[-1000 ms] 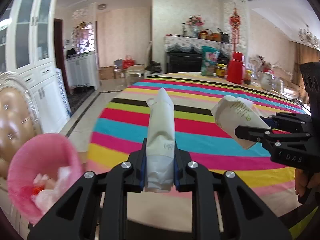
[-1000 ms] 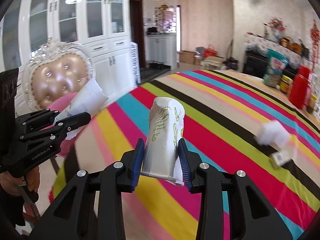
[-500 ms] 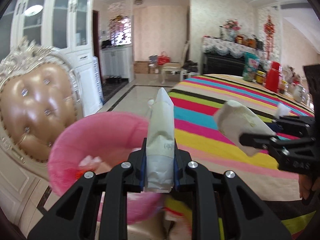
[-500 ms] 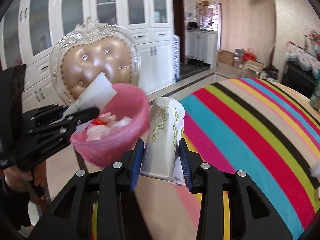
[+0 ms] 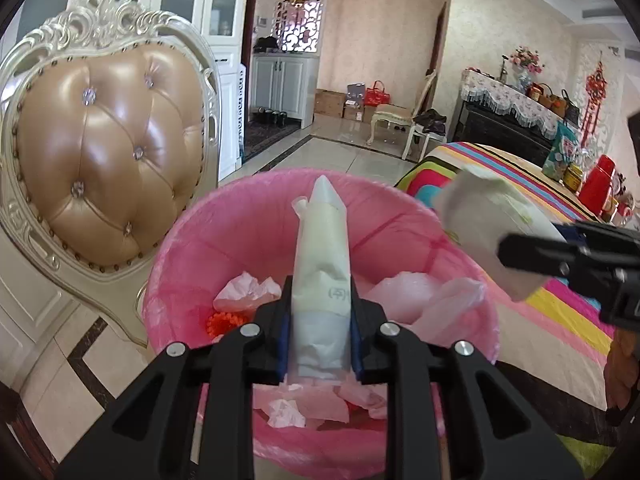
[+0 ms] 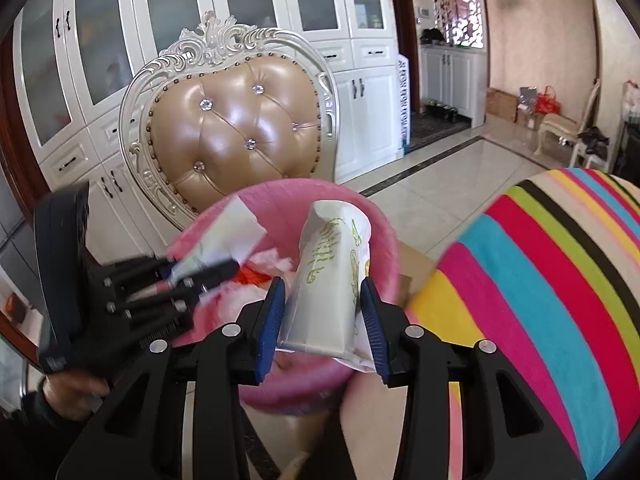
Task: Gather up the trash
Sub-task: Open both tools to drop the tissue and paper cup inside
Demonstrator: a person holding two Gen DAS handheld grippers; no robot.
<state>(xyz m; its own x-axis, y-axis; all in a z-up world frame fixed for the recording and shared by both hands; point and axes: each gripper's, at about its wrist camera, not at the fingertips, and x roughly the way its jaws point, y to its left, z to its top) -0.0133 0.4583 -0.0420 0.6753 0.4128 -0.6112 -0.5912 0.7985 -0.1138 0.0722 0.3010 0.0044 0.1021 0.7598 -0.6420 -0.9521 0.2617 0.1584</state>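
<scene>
The desk (image 6: 560,280), covered in a bright striped cloth, fills the 3 to 5 o'clock sector of the right wrist view. An upholstered chair (image 6: 236,132) with a tufted tan back and a carved pale frame stands at 11 o'clock, in front of white cabinets (image 6: 100,60).

A bin (image 5: 320,208) lined with a pink bag sits between the chair and the desk edge. It holds crumpled pink and white scraps (image 5: 248,288) and an orange item (image 5: 224,322).

The left tool (image 5: 320,320) is directly above the bin opening. A flattened white paper wrapper (image 5: 320,256) stands between its blue pads, pointing toward 12 o'clock. The jaws are narrow and opening; the pads are at the wrapper's sides.

The right tool (image 6: 322,312) hangs over the bin's near rim at 6 o'clock. A crushed white paper cup (image 6: 332,268) with green print stands between its pads, tilted slightly toward 1 o'clock. The jaws are opening; a small gap shows beside the left pad, while the right pad touches the cup's lower edge.

In the left wrist view the right tool enters from 3 o'clock, its cup over the bin rim.

A person's hand (image 6: 72,392) grips the left tool's body at 8 o'clock in the right wrist view.
</scene>
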